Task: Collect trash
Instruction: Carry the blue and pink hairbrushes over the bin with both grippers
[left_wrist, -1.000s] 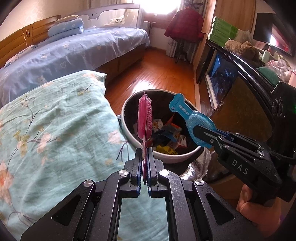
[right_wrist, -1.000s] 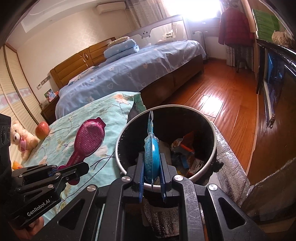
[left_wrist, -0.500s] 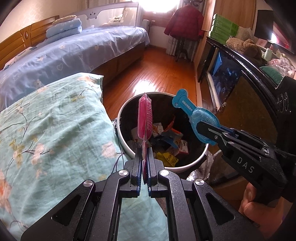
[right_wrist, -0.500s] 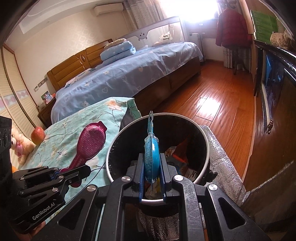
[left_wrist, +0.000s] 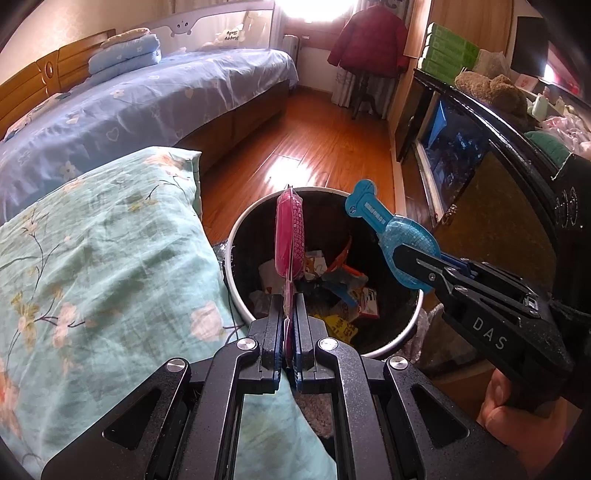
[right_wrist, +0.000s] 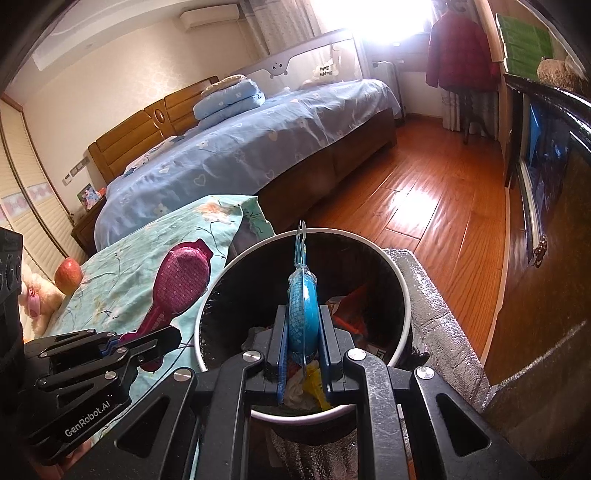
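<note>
A pink packet (left_wrist: 290, 229) is clamped in the left gripper (left_wrist: 290, 325) and a blue packet (right_wrist: 303, 310) in the right gripper (right_wrist: 303, 354), both above the trash bin (left_wrist: 236, 236). Each should be released only once fully inside the rim.

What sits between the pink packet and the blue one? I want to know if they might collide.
Nothing: in the left wrist view, open bin interior separates the pink packet from the blue packet.
</note>
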